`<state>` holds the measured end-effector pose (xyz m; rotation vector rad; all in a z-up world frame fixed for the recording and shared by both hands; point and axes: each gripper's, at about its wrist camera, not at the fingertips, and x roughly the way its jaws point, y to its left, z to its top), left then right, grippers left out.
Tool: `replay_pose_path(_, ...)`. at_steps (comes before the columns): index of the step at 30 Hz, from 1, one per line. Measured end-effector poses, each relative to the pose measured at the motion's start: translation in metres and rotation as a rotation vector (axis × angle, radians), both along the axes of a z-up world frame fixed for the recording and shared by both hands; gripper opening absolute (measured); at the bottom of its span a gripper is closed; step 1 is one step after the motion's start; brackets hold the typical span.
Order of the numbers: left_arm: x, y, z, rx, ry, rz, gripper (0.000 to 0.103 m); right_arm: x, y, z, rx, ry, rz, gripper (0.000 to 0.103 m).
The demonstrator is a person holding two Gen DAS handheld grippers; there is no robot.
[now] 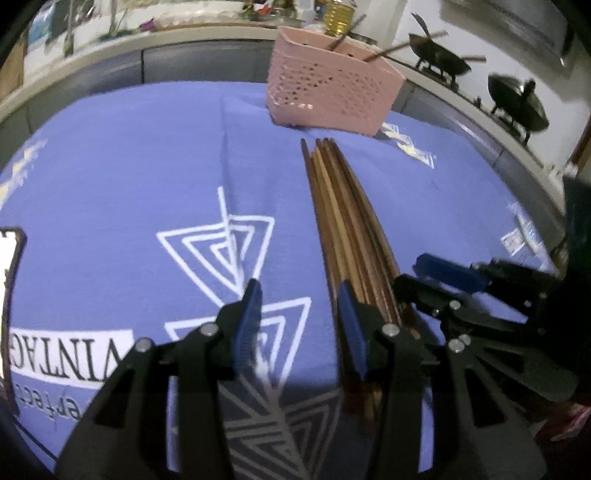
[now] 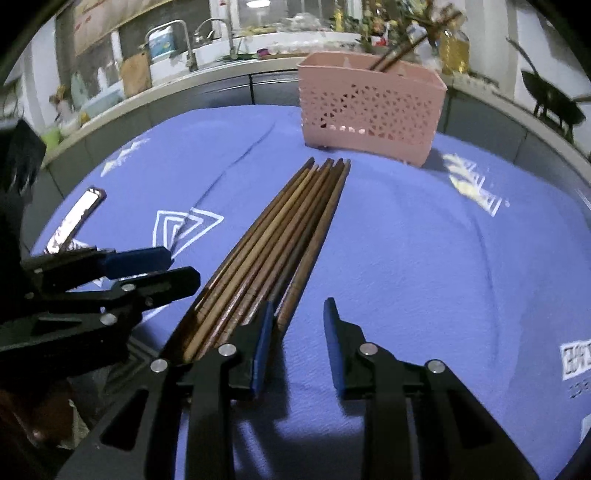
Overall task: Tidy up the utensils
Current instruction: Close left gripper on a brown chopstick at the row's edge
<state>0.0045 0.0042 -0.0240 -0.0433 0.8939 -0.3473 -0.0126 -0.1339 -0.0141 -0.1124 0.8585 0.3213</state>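
A bundle of several brown wooden chopsticks (image 1: pixel 343 221) (image 2: pixel 280 236) lies on the blue cloth, its tips pointing at a pink perforated basket (image 1: pixel 332 96) (image 2: pixel 369 107). A few chopsticks (image 1: pixel 388 50) (image 2: pixel 395 55) stand in the basket. My left gripper (image 1: pixel 299 284) (image 2: pixel 181 267) is open over bare cloth, and its right finger rests against the bundle's left side. My right gripper (image 2: pixel 299 302) (image 1: pixel 410 271) is open on the bundle's other side. Its left pad sits at the outermost chopstick's near end, and the gap between its jaws shows mostly cloth.
The blue cloth (image 1: pixel 129 166) has white triangle prints. A flat shiny object (image 2: pixel 74 218) lies at its left edge. Behind run a counter with a sink tap (image 2: pixel 184 40), a yellow oil bottle (image 1: pixel 338 16) and two dark woks (image 1: pixel 439 59).
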Motion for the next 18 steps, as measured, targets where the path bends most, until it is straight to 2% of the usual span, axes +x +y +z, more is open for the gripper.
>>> replay_pose_path(3, -0.003, -0.014, -0.002, 0.090, -0.027, -0.014, 0.042, -0.001, 0.000, -0.001, -0.018, -0.015, 0.006, 0.029)
replay_pose_path(7, -0.006, -0.021, -0.002, 0.146, -0.055, -0.015, 0.042, 0.000, -0.005, -0.002, -0.024, -0.021, 0.002, 0.029)
replay_pose_path(13, -0.001, -0.016, -0.003, 0.123, -0.039, 0.004, 0.042, -0.001, -0.001, -0.002, -0.029, -0.020, 0.010, 0.029)
replay_pose_path(18, 0.005, -0.026, -0.006, 0.192, -0.081, 0.017, 0.030, -0.001, -0.002, -0.005, -0.042, -0.023, -0.002, 0.029)
